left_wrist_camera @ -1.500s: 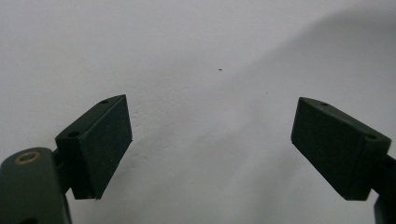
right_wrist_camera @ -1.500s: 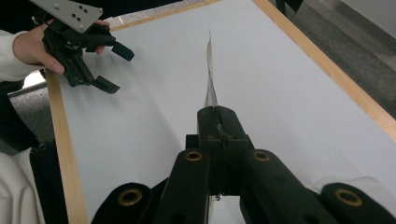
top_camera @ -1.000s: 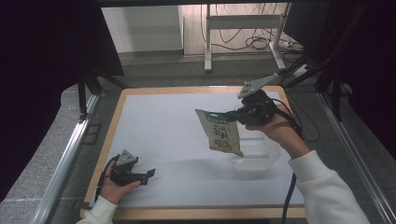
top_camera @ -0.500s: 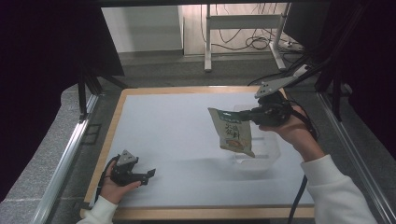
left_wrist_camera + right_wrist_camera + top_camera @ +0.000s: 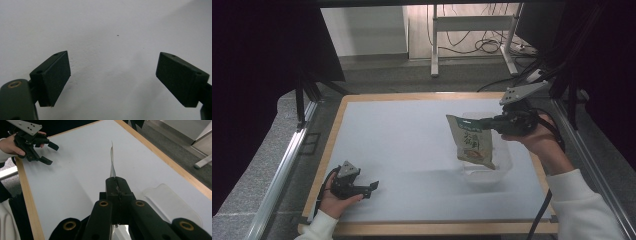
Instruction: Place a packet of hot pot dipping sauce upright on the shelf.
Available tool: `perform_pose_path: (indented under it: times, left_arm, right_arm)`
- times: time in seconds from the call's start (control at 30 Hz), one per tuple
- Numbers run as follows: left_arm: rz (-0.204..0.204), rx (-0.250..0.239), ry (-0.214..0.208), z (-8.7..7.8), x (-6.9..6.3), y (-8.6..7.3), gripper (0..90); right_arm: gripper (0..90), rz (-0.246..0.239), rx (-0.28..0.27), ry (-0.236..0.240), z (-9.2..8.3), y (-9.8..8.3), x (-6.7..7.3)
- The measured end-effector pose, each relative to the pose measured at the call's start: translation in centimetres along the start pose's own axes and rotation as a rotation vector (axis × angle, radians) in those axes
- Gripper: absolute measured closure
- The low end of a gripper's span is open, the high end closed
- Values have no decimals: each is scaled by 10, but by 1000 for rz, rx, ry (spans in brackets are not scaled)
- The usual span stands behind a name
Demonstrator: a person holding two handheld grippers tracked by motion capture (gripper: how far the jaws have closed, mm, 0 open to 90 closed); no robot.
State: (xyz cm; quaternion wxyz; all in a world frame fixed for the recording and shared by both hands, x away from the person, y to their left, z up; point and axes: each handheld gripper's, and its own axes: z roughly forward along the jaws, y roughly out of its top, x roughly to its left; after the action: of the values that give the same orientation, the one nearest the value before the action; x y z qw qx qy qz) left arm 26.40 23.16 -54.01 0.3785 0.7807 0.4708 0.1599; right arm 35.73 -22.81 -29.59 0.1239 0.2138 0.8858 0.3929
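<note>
Two tools: right tool clamps a snack pouch hanging above a clear plastic container on the counter; left tool rests wide open.

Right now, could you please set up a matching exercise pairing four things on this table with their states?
Things:
1. left tool
2. right tool
3. packet
4. clear tub

States:
A. hangs in the air, pinched by its top edge
B. open, low at the near left corner of the table
C. stands on the white table below the packet
D. shut on the packet

Pairs: 1-B, 2-D, 3-A, 4-C
</note>
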Motion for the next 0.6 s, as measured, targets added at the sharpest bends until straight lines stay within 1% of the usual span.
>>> perform_pose_path:
  times: [0.33, 0.6]
  left_arm:
    - [0, 1, 1, 0, 0, 0, 123]
    - [0, 2, 1, 0, 0, 0, 123]
  right_arm:
    - [895, 29, -2, -10, -6, -11, -12]
    - [895, 40, 12, -11, -3, -19, -18]
